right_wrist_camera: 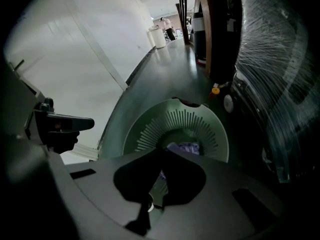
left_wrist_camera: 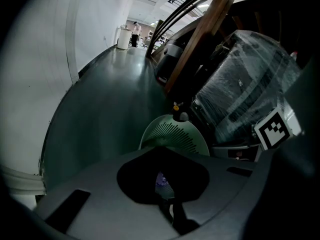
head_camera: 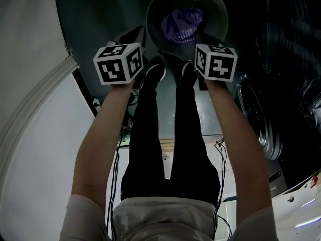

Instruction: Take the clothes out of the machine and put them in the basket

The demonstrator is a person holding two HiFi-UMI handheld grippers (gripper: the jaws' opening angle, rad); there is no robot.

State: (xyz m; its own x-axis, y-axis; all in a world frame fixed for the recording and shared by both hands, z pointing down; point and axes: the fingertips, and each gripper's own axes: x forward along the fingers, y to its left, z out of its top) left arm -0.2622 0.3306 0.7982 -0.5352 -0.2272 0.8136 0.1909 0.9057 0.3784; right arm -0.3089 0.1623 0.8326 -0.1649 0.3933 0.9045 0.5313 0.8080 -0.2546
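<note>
A round pale-green basket (head_camera: 213, 9) stands on the dark floor just ahead of my shoes, with a purple garment (head_camera: 181, 24) lying in it. Both grippers hang above its near rim. The left gripper (head_camera: 131, 39) is at the basket's left side and the right gripper (head_camera: 198, 44) at its right. In the left gripper view the jaws of the left gripper (left_wrist_camera: 167, 204) stand together with nothing between them, and the basket (left_wrist_camera: 175, 134) lies beyond. The right gripper (right_wrist_camera: 152, 199) is shut and empty over the basket (right_wrist_camera: 145, 124) and the purple garment (right_wrist_camera: 184, 147).
A washing machine (head_camera: 261, 124) with a round door stands at the right, close to my right arm. Plastic-wrapped machines (left_wrist_camera: 245, 89) line that side. A white curved wall (head_camera: 30, 134) runs along the left. Far down the corridor are a person (left_wrist_camera: 135, 31) and a white bin (left_wrist_camera: 123, 36).
</note>
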